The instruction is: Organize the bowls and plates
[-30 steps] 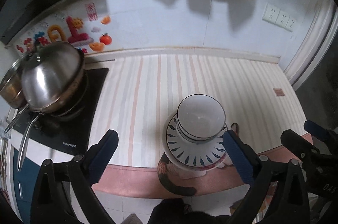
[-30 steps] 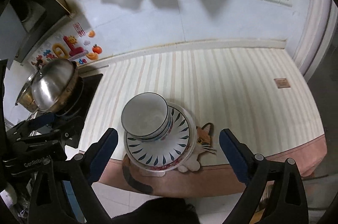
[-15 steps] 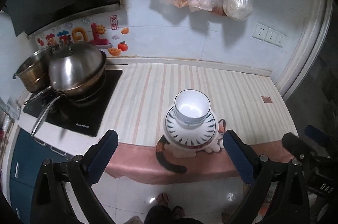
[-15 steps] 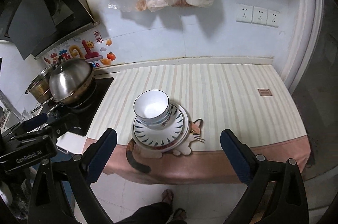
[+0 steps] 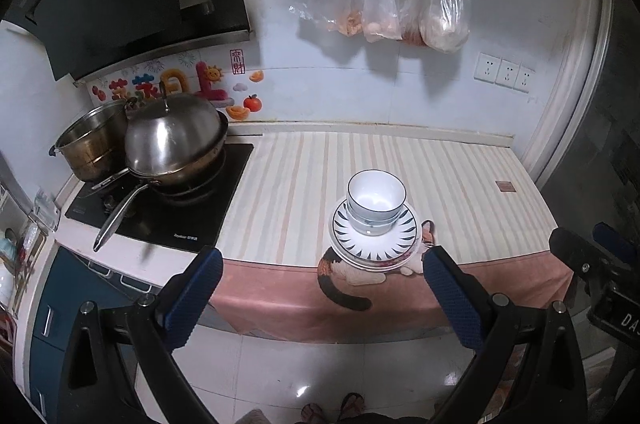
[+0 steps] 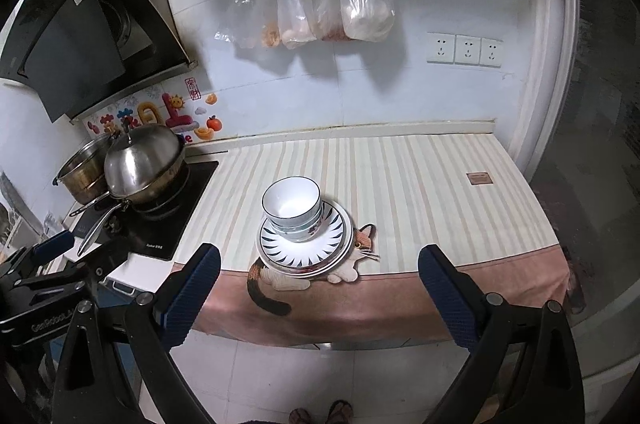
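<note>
Stacked near the front edge of the counter (image 5: 304, 184), white bowls (image 5: 375, 198) are nested together and are seated in the middle of a pile of plates (image 5: 374, 244); the top plate is marked with dark radial strokes around its rim. The pile is carried partly on a cat-shaped mat (image 5: 348, 282), whose tail is draped over the pink front border of the striped cloth (image 5: 460, 176). In the right wrist view the same bowls (image 6: 292, 208) and plates (image 6: 306, 244) are recorded at the front edge, left of the counter's middle, with the cat's face (image 6: 364, 242) exposed just beside the plates on their right.

The left gripper (image 5: 318, 294) is held off the counter, in front of and above its front edge, with its blue-padded fingers spread wide and nothing between them. The right gripper (image 6: 318, 292) is likewise held clear of the counter, fingers wide apart and nothing gripped. Neither tool is in contact with the crockery.

At the counter's left end a black hob (image 5: 160, 208) is noted, bearing a lidded steel wok (image 5: 174, 140) and a steel pot (image 5: 92, 144) behind it. Plastic bags (image 5: 400, 8) are hung on the wall above the back edge, with wall sockets (image 5: 504, 72) to their right.
</note>
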Demonstrator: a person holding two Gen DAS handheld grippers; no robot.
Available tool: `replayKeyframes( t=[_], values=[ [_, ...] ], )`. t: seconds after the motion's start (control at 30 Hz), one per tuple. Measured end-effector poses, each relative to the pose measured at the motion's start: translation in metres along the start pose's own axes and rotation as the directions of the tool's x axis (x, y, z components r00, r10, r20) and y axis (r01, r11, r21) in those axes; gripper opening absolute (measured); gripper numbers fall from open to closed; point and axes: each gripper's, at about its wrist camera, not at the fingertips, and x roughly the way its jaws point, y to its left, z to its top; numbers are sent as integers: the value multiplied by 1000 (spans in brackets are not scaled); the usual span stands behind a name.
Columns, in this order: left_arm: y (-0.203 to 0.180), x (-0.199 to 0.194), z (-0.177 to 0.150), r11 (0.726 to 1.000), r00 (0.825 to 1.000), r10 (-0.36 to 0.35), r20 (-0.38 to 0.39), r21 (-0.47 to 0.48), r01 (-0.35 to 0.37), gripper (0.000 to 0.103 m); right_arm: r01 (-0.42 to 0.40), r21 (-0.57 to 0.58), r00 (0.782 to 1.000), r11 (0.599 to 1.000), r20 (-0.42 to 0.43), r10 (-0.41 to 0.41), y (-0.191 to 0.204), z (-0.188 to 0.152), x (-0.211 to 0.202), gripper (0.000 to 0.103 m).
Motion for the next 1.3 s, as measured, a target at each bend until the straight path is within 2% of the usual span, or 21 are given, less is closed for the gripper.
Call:
replayKeyframes(
  t=[0.63, 0.97, 1.3],
  values=[
    [9, -14, -6, 999, 1000, 14, 25, 30, -14, 103, 16, -3, 999, 1000, 31, -16, 28, -5, -15, 102],
    [12, -20, -6, 1000, 1000, 5, 29, 28, -5, 103, 19, -7, 999, 1000, 32, -19, 29, -5, -15, 102],
    [8, -21, -7, 999, 999, 29, 31, 28, -30, 103, 33, -14, 998, 999, 44, -33, 28, -5, -20, 102]
  ],
)
